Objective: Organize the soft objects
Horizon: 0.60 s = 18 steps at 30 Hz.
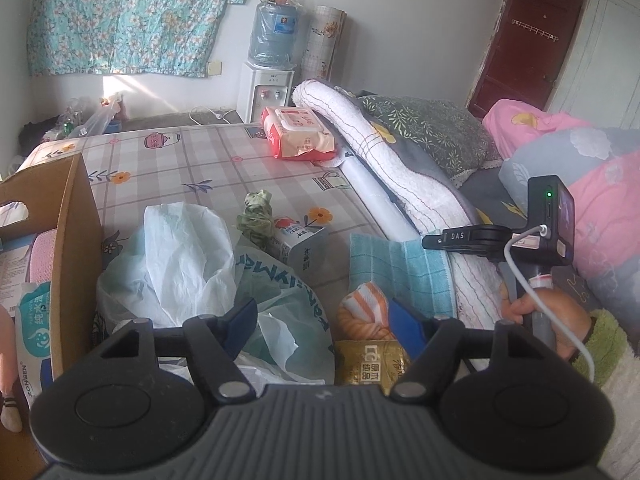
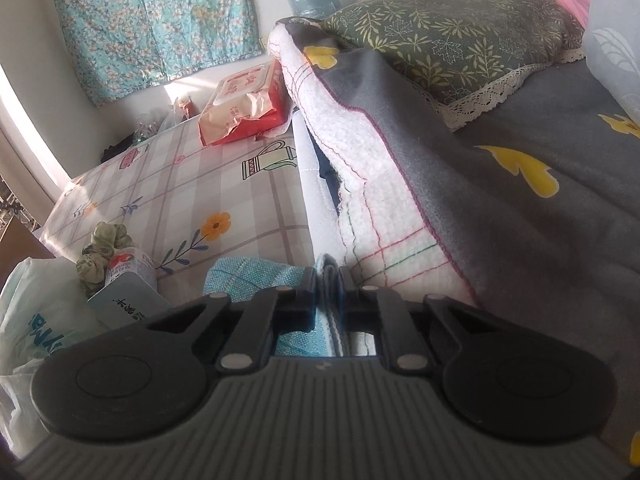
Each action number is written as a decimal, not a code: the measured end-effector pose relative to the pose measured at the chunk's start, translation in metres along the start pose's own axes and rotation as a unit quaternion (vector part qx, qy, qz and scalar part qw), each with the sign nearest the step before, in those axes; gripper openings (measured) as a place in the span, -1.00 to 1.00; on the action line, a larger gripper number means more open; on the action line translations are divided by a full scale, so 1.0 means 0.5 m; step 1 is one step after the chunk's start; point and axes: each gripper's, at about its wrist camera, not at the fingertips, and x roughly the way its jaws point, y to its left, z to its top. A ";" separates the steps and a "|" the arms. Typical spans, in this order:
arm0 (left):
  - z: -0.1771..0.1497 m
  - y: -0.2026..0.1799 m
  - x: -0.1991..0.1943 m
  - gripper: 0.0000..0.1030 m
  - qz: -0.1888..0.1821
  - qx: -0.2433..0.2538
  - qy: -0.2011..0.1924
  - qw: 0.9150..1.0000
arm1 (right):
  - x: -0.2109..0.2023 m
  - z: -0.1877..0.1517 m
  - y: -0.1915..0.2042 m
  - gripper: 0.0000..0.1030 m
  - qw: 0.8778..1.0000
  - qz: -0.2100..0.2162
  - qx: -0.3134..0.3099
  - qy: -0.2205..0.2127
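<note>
While the right gripper (image 2: 328, 300) is pinched nearly closed on the blue towel's (image 2: 256, 280) folded edge | towel lies on the bed beside the white blanket (image 2: 380, 208) | left gripper (image 1: 324, 316) gapes wide, empty, above the plastic bag (image 1: 192, 256) | risk: thin edge grip may slip or unfold the towel when lifted.

A folded teal cloth (image 2: 256, 280) (checked weave) lies flat on the bed at six o'clock, its edge pinched.

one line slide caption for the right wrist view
Right gripper shut on a folded teal towel beside the bed's grey blanket.
</note>
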 end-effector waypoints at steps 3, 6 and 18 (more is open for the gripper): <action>-0.004 0.004 -0.013 0.43 0.000 -0.001 -0.006 1.000 | -0.039 0.000 0.011 -0.88 1.000 0.018 0.004 -0.019; -0.007 0.014 -0.025 0.43 0.000 -0.006 -0.011 1.000 | -0.099 0.003 0.032 -0.88 0.998 0.043 0.000 -0.042; -0.042 0.048 -0.079 0.43 -0.006 -0.021 -0.026 0.999 | -0.359 -0.003 0.142 -0.88 0.982 0.137 -0.054 -0.118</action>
